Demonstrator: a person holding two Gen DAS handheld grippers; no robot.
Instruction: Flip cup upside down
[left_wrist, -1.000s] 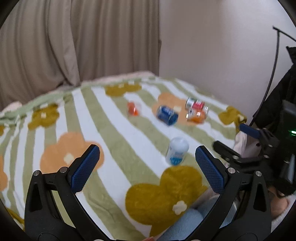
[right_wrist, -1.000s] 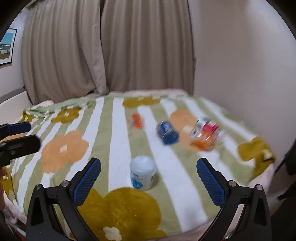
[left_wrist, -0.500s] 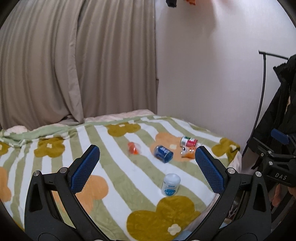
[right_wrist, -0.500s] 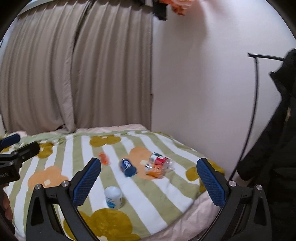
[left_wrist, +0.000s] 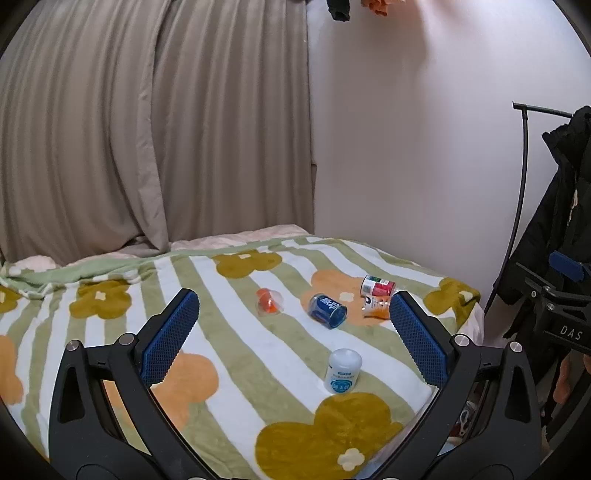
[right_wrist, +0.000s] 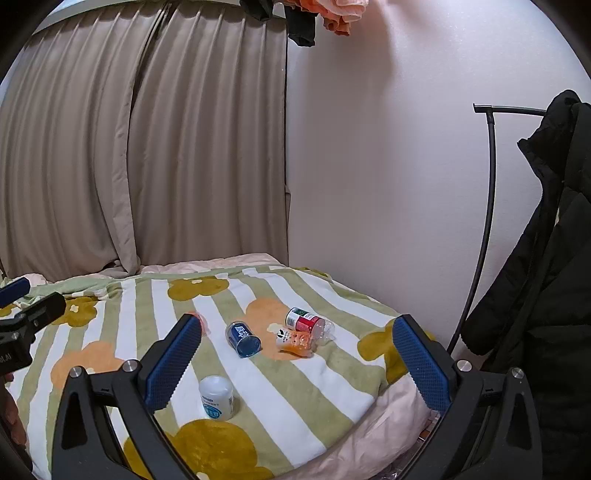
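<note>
A white cup with a blue label (left_wrist: 343, 371) stands upside down on the striped flower blanket (left_wrist: 240, 369); it also shows in the right wrist view (right_wrist: 216, 397). My left gripper (left_wrist: 295, 338) is open and empty, held back from the bed, well short of the cup. My right gripper (right_wrist: 301, 363) is open and empty, also held back, with the cup low between its fingers. The right gripper shows at the right edge of the left wrist view (left_wrist: 565, 291), and the left gripper at the left edge of the right wrist view (right_wrist: 26, 310).
A blue cup (left_wrist: 327, 310) lies on its side mid-bed. A red and white cup (left_wrist: 377, 286), an orange patterned cup (left_wrist: 376, 307) and a clear cup with orange inside (left_wrist: 269, 301) lie nearby. A dark coat on a rack (right_wrist: 546, 258) hangs right. Curtains (left_wrist: 147, 129) hang behind.
Both grippers have pulled back and up from the bed, so the cups look smaller and farther away. The white cup has stayed upside down in place.
</note>
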